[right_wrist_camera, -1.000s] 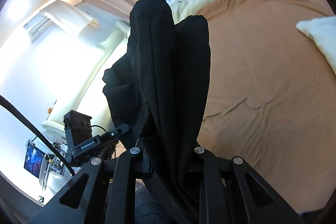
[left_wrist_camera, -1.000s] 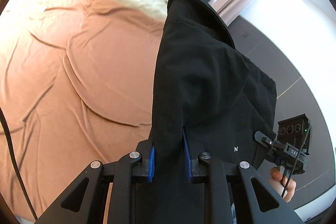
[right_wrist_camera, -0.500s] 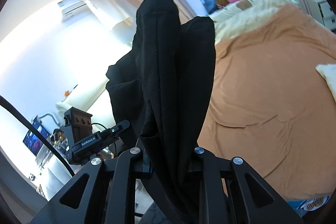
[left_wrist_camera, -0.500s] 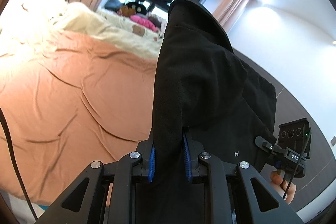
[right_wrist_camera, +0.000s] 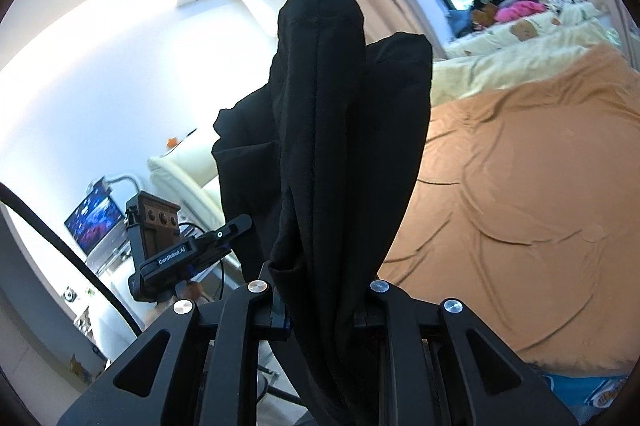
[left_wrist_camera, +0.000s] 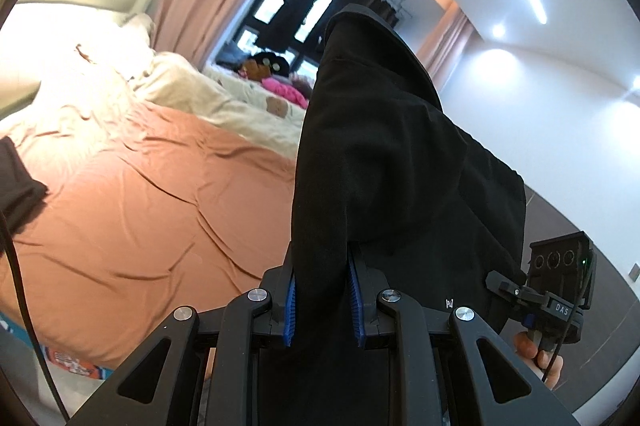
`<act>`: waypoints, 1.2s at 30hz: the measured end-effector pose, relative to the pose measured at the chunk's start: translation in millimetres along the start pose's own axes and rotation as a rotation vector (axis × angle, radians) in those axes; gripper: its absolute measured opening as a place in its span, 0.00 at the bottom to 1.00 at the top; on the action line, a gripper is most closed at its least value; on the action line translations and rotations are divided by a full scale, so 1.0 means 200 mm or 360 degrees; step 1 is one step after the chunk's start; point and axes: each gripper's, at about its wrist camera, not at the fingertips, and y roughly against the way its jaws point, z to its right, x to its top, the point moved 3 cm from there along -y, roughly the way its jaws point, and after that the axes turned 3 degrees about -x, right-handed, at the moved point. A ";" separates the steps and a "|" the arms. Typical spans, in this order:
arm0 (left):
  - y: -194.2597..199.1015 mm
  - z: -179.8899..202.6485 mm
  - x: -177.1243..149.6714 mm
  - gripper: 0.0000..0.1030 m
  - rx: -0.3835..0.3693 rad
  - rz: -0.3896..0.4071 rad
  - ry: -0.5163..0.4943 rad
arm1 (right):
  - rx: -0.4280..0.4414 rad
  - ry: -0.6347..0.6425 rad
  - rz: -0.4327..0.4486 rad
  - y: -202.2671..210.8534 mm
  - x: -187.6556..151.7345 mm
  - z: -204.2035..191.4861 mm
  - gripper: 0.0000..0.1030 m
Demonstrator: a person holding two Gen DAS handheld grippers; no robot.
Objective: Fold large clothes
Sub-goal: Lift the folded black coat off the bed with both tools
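Note:
A large black garment [left_wrist_camera: 384, 154] is held up in the air between both grippers, draped forward over their fingers. My left gripper [left_wrist_camera: 322, 296] is shut on one part of it, blue pads pressed on the cloth. My right gripper [right_wrist_camera: 322, 306] is shut on another part of the black garment [right_wrist_camera: 340, 130], which hangs in thick folds. Each view shows the other gripper's body beside the cloth: the right one [left_wrist_camera: 556, 290] in the left wrist view, the left one [right_wrist_camera: 176, 250] in the right wrist view.
A bed with an orange-brown sheet [left_wrist_camera: 132, 210] lies below and ahead, also in the right wrist view [right_wrist_camera: 520, 178]. Cream bedding [left_wrist_camera: 224, 102] and toys lie at its far end by the window. A dark folded item [left_wrist_camera: 16, 182] lies at the bed's left edge.
Both grippers have tilted and lifted upward with the garment; the views now show more wall, ceiling and window and less of the bed. The grips on the cloth are unchanged.

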 end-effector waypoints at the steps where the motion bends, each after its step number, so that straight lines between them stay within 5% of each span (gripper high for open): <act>1: 0.01 -0.01 0.01 0.22 0.0006 0.0012 0.0005 | 0.0009 0.0015 -0.0008 -0.03 0.01 -0.01 0.14; 16: 0.59 -0.42 0.15 0.22 0.0218 0.0224 0.0045 | 0.0192 0.0198 -0.0197 -0.55 0.17 -0.10 0.14; 23: 0.89 -0.74 0.28 0.22 0.0348 0.0327 0.0073 | 0.0309 0.0295 -0.0286 -0.94 0.25 -0.23 0.14; 36: 1.10 -1.36 0.53 0.22 0.0628 0.0408 0.0112 | 0.0460 0.0329 -0.0407 -1.76 0.36 -0.28 0.14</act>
